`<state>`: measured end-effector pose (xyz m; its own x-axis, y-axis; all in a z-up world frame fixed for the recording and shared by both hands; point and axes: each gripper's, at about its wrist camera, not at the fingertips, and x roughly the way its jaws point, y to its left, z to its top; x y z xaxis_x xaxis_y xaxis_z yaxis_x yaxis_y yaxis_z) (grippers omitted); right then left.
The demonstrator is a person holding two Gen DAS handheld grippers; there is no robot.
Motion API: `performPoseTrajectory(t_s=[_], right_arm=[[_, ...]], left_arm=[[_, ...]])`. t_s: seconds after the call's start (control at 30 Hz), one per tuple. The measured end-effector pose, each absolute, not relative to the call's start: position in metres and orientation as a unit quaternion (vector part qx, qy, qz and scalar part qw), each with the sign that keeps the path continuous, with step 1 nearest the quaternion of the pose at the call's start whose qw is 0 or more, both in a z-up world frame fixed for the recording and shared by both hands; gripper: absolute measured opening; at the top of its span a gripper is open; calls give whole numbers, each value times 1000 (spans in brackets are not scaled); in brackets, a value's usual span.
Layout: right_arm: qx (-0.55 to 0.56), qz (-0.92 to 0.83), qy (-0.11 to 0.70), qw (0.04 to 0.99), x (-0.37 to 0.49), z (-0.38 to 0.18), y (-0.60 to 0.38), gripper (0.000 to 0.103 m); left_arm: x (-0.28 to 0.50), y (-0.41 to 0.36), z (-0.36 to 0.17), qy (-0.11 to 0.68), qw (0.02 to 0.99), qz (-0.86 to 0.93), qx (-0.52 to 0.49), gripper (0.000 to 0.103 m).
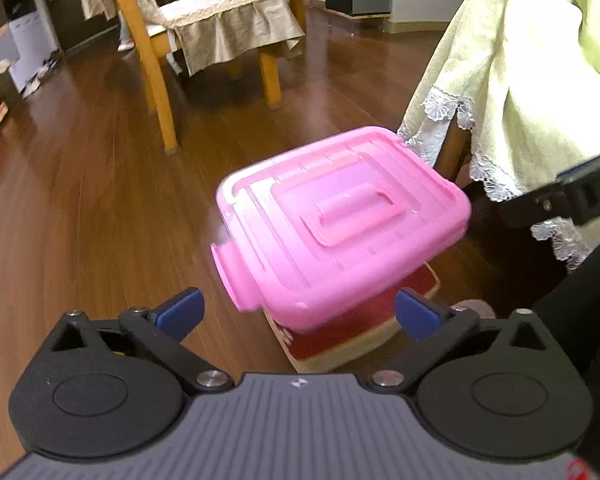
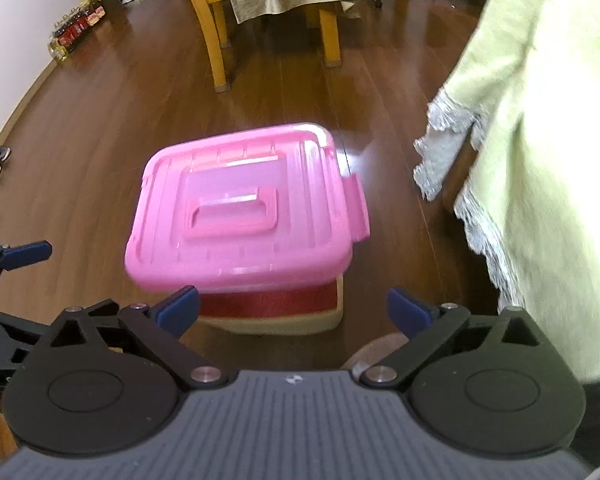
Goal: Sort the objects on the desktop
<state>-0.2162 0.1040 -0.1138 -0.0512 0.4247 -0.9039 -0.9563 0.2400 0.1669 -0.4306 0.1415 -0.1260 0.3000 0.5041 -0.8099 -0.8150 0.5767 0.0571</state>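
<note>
Pink lidded box (image 1: pixel 340 224) atop red/cream stool (image 1: pixel 352 332) on wood floor, beside green-clothed table (image 1: pixel 520 80). No legible writing. L gripper (image 1: pixel 298 312), R gripper (image 2: pixel 294 308): both wide apart, empty.

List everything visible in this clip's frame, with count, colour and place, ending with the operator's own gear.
storage box: 1, pink, lid closed, on the stool
stool: 1, red top with cream sides, on the floor under the box
floor: 1, dark brown wood
chair: 1, yellow wood with beige cover, behind the box
tablecloth: 1, pale green with lace trim, at right
bottles: several, red-labelled, by the far left wall
left gripper: 1, black with blue pads, open, empty
right gripper: 1, same, open, empty
</note>
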Motion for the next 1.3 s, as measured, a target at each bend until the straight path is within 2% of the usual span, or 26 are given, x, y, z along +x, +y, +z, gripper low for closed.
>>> performPoseTrajectory(t_s=[0.4,1.3], right_arm=[[-276,550,475,629,-216,-97,50,102],[-287,550,500,604,-211,-108,49,102]], left_arm=[[-424,101,-117,417,761,450,-210,102],[-409,91,-119,438,747,451,-217,102]])
